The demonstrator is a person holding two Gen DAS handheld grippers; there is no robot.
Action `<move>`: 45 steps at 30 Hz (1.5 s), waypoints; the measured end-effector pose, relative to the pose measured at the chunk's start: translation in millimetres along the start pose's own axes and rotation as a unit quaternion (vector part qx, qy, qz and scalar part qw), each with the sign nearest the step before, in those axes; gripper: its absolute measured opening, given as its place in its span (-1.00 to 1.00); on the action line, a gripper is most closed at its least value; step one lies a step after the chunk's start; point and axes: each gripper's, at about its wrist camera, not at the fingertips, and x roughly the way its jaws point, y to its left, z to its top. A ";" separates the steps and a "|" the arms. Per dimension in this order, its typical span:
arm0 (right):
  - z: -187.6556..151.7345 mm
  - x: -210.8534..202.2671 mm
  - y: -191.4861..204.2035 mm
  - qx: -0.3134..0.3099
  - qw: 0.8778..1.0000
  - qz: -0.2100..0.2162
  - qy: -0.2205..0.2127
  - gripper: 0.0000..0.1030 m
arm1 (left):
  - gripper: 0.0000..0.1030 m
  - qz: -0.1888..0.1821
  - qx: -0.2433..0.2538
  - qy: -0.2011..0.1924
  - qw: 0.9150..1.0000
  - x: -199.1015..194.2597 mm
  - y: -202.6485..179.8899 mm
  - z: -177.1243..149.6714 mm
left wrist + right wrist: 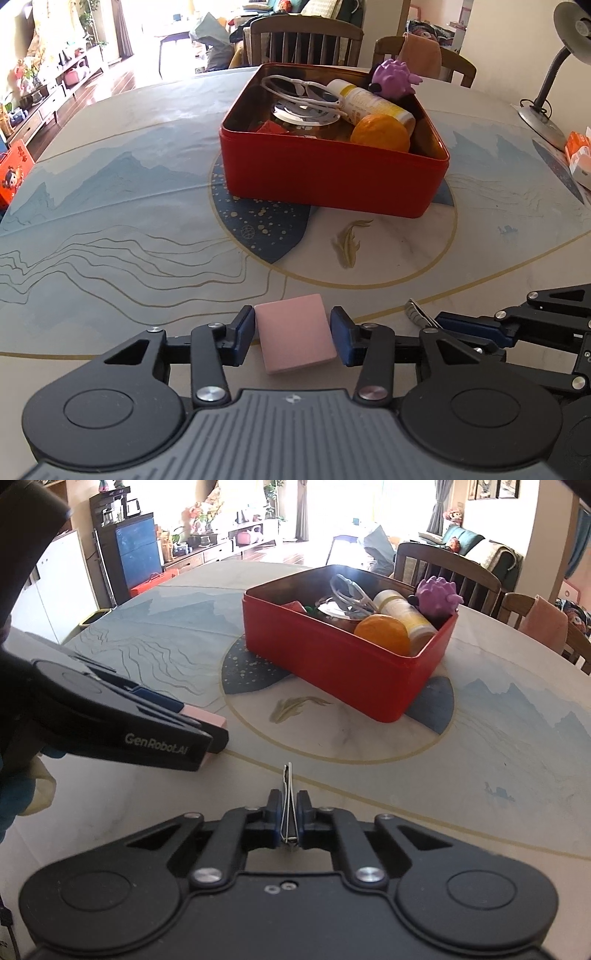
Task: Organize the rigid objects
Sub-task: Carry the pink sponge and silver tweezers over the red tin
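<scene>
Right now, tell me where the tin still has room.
Little room: the red tin is crowded along its right side by the orange, bottle and purple toy. The sunglasses fill the back. Barest is its near-left corner, beside the red piece.

"GenRobot.AI" in pale letters on the left tongs (pixel 218 734) arm.

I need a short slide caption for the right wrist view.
Right gripper clamps a metal nail clipper above the table, facing the filled red tin.
</scene>
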 end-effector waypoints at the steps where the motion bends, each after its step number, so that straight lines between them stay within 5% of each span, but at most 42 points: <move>1: -0.1 -1.5 0.4 0.003 1.000 -0.001 -0.001 -0.87 | -0.14 -0.001 -0.001 -0.001 1.000 -1.6 0.8 -0.3; 21: -6.1 -28.8 9.8 0.042 0.999 -0.004 -0.013 -1.00 | -0.19 -0.014 -0.010 -0.011 1.000 -34.2 21.3 -15.4; 29: -14.2 -32.7 9.7 0.050 0.999 -0.009 -0.014 -0.30 | -0.19 -0.016 -0.018 -0.008 1.000 -40.4 31.3 -27.6; 37: -25.8 -20.0 20.6 0.027 0.999 -0.016 0.022 -0.39 | -0.20 -0.020 -0.019 -0.002 1.000 -40.2 34.8 -33.9; 39: -27.7 -19.4 22.9 0.023 0.999 -0.022 0.020 -0.46 | -0.20 -0.020 -0.020 -0.002 1.000 -40.8 35.2 -34.5; 41: -27.7 -19.3 23.2 0.025 0.999 -0.022 0.019 -0.76 | -0.20 -0.021 -0.019 -0.002 1.000 -40.7 35.1 -34.7; 45: -27.9 -18.9 24.2 0.026 0.999 -0.025 0.018 -0.77 | -0.20 -0.022 -0.019 -0.001 1.000 -41.9 35.0 -35.2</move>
